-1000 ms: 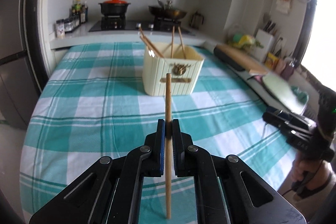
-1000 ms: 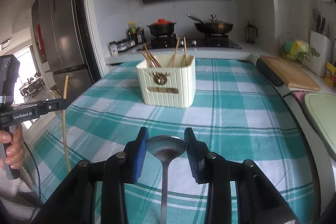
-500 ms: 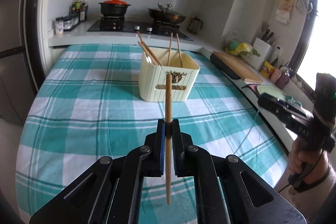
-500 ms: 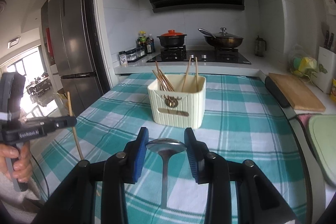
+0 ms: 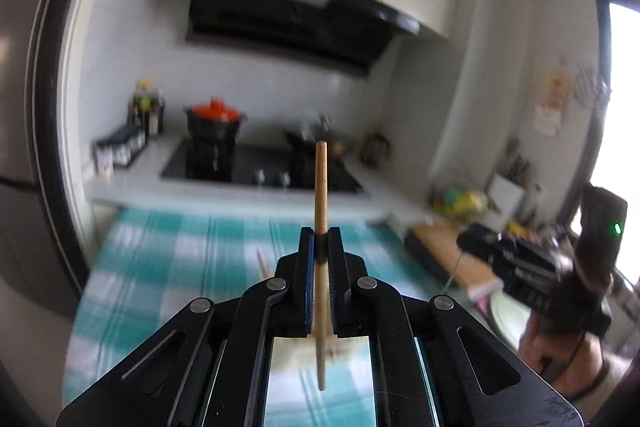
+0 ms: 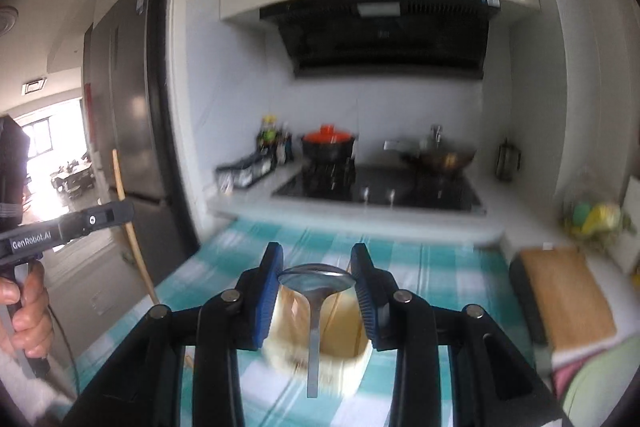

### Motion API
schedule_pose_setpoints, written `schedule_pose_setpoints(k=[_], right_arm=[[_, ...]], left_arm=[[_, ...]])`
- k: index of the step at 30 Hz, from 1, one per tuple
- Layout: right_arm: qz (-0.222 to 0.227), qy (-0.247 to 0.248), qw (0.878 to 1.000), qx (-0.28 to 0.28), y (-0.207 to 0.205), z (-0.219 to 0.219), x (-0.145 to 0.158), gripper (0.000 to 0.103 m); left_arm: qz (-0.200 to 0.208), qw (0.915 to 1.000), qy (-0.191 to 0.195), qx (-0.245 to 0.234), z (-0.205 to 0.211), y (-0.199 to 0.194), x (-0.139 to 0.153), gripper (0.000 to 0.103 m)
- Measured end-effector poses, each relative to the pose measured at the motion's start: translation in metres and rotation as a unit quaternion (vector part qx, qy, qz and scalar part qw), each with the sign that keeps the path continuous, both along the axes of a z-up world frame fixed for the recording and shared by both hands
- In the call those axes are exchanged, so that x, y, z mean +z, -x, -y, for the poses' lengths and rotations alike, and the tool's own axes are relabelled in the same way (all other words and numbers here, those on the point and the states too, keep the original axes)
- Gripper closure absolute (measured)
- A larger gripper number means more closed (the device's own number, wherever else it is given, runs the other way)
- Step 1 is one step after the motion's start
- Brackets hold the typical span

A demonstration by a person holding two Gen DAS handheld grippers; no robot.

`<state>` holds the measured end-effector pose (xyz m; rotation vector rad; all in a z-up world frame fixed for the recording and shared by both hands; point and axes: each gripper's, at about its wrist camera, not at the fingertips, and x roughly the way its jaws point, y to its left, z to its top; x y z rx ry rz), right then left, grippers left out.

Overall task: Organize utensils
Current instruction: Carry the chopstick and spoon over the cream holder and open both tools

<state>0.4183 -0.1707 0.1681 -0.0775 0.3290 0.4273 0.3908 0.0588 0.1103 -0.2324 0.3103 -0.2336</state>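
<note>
My left gripper [image 5: 320,243] is shut on a wooden chopstick [image 5: 321,183] that stands upright between its pads. My right gripper [image 6: 316,269] is shut on the bowl of a metal spoon [image 6: 316,277], whose handle hangs straight down. Both are held high over the teal checked tablecloth [image 6: 440,267]. The cream utensil holder [image 6: 348,323] lies just beneath the right gripper, blurred, with sticks inside. In the left wrist view the holder [image 5: 348,347] shows only as a pale blur behind the fingers. The left gripper [image 6: 124,213] and its chopstick [image 6: 119,179] appear at the left of the right wrist view.
A wooden cutting board [image 6: 568,295] lies at the table's right edge. Behind the table is a counter with a stove, a red-lidded pot [image 6: 328,143] and a wok [image 6: 440,155]. A fridge [image 6: 128,99] stands to the left. A person's hand [image 6: 28,311] grips the left tool.
Both grippers have risen and moved forward over the table. The holder has dropped from the middle of each view to low under the fingers. Both grips are unchanged.
</note>
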Motion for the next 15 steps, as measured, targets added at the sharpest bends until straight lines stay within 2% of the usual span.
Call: schedule_pose_setpoints(k=[3,5,10,15], right_arm=[[0.010,-0.010,1.000,-0.007,-0.031,-0.006,-0.004,0.067],[0.002,-0.014,1.000,-0.012,-0.051,-0.008,-0.019,0.067],[-0.063,-0.001,0.998,-0.018,-0.095,-0.013,-0.078,0.067],[-0.139,0.013,0.990,-0.018,-0.125,-0.014,-0.131,0.067]], left_arm=[[0.014,0.9996,-0.001,0.026,0.007,-0.033,0.000,0.099],[0.007,0.9993,-0.004,0.036,0.015,-0.058,-0.010,0.099],[-0.065,0.9973,-0.009,0.033,0.025,-0.109,-0.063,0.099],[-0.130,0.9910,-0.018,0.025,0.032,-0.139,-0.114,0.099]])
